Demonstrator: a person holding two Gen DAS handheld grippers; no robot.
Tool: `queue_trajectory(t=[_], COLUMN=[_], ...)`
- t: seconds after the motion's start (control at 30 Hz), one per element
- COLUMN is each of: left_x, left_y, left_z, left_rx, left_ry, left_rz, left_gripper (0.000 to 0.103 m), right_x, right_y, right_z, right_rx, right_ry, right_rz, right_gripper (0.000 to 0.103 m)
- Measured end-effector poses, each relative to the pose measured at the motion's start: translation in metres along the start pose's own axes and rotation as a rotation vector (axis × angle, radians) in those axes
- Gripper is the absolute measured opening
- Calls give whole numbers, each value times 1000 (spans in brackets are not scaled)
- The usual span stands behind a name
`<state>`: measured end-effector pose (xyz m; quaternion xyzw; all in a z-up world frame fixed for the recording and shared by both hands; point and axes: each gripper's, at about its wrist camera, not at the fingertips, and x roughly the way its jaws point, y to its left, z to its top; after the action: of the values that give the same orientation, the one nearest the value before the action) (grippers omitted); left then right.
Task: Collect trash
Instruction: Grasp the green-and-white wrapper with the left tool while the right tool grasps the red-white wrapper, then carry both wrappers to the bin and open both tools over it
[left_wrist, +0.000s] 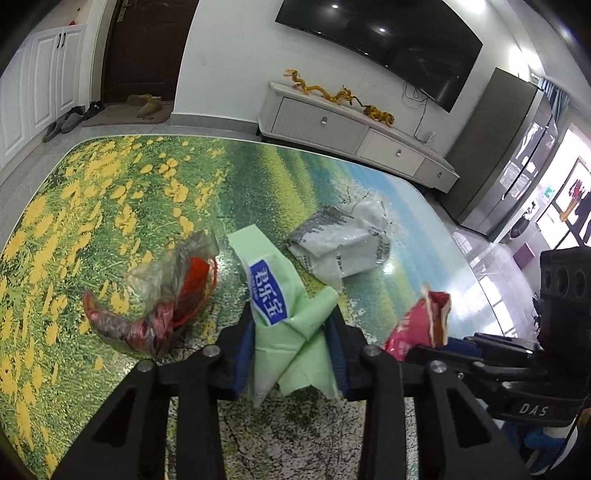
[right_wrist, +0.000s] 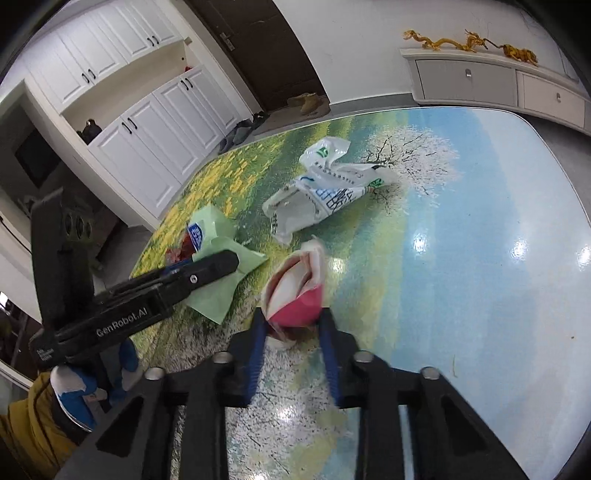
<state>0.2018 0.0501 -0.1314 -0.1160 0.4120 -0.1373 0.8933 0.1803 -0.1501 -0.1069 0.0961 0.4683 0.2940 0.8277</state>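
Note:
My left gripper (left_wrist: 291, 332) is shut on a light green wrapper (left_wrist: 280, 325) with a blue label, held just above the printed table (left_wrist: 110, 192). It also shows in the right wrist view (right_wrist: 218, 291). My right gripper (right_wrist: 293, 325) is shut on a pink snack packet (right_wrist: 299, 291), torn open at the top, also seen in the left wrist view (left_wrist: 417, 321). A crumpled red and clear plastic bag (left_wrist: 162, 295) lies left of the green wrapper. A white plastic bag (left_wrist: 343, 243) with print lies farther back, also in the right wrist view (right_wrist: 325, 188).
The table has a glossy meadow print and a rounded far edge (right_wrist: 480, 109). Beyond it stand a low white TV cabinet (left_wrist: 351, 133), a wall TV (left_wrist: 388, 44), white cupboards (right_wrist: 147, 122) and a dark door (left_wrist: 147, 48) with shoes.

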Motion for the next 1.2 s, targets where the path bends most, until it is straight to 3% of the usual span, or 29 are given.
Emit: queue_trajectory(t=[0.27,0.47,0.67,0.83,1.2], left_x=[-34,-61,-84,-95,-87], left_y=[-26,-47,-67,-89,-169], left_z=[-24,-41,-57,-63,-61], left_rx=[35,18,36,52,157], left_ry=[-34,-55,-67,-65,-16], left_rz=[-65,-136,-157,-163,-249], left_gripper=[33,33,33,33,33], right_x=[-46,-104,-147,-179,-227], right_y=[2,7,1,-8,-58], right_z=[-34,-65,-84,-95,-127], right_rx=[17,14,52,80,190], right_ry=[-29,-84,-155,-216,-300], right_rz=[-23,-77,-111,-128,-199], right_gripper=[21,21,21,21,21])
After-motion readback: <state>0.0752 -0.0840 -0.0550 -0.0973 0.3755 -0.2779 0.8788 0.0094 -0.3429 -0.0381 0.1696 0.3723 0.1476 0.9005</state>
